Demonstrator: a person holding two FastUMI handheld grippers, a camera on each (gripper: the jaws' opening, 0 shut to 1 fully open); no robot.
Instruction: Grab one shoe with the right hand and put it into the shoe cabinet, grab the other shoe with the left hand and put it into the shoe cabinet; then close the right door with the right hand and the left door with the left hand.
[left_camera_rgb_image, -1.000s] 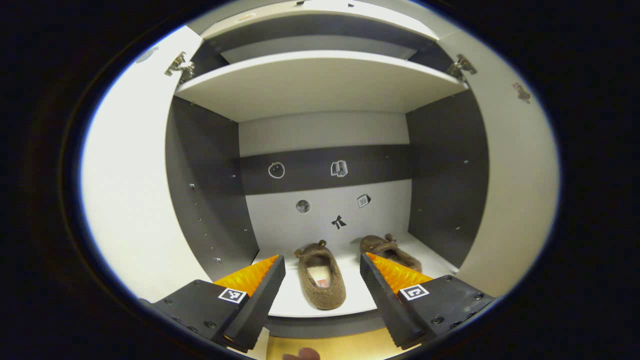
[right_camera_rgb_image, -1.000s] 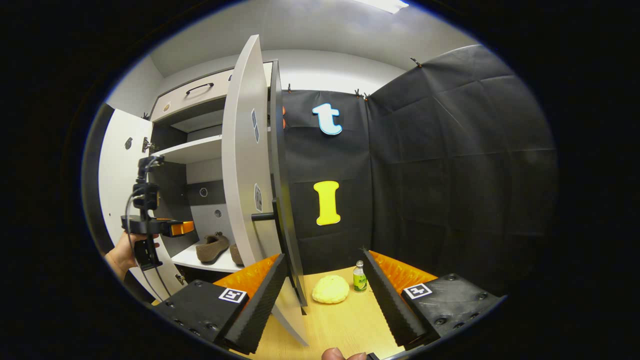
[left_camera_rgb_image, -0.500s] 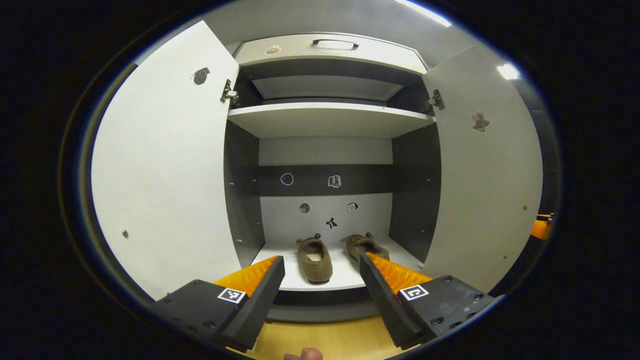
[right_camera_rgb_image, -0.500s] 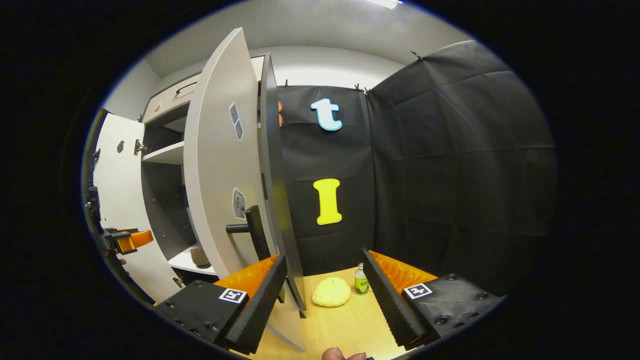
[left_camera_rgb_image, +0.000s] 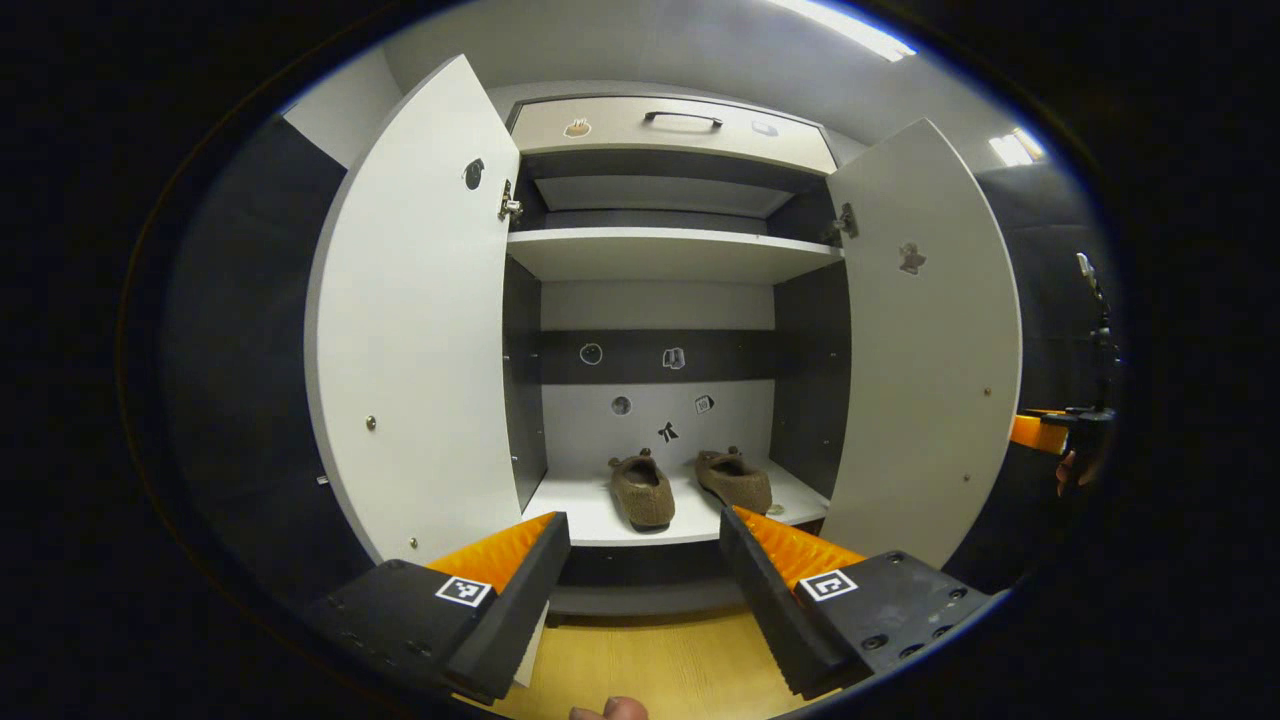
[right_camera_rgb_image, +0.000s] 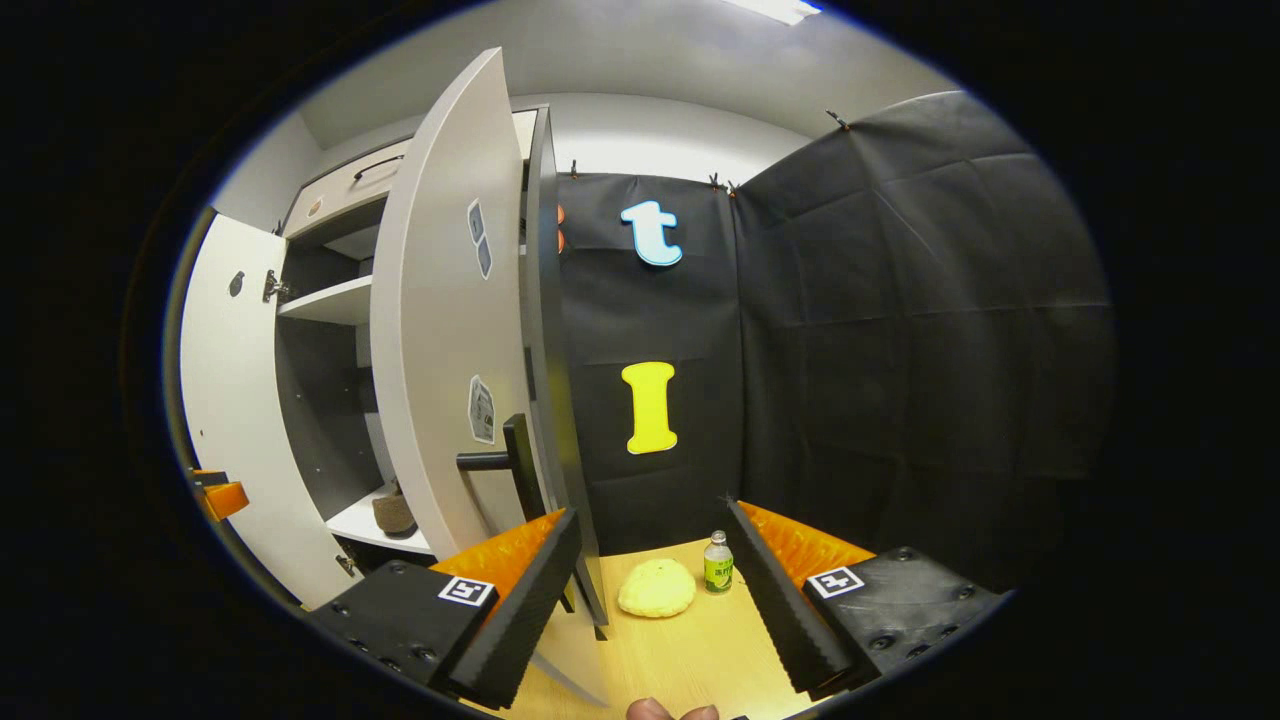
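Both grippers spread wide, holding nothing

The left gripper (left_camera_rgb_image: 645, 560) faces the shoe cabinet (left_camera_rgb_image: 670, 255), both doors open; the right gripper (right_camera_rgb_image: 650, 560) sits beside the right door (right_camera_rgb_image: 445, 300). Two shoes (left_camera_rgb_image: 690, 485) rest on the bottom shelf. No writing is legible.

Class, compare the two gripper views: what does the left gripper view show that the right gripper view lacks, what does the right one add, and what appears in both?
Left gripper view alone: both shoes side by side, the left shoe and the right shoe, plus the top drawer's handle seen head-on. Right gripper view alone: the right door's handle, a yellow bun and a small bottle on the floor. Shared: the cabinet's middle shelf, both open doors, and open empty jaws.
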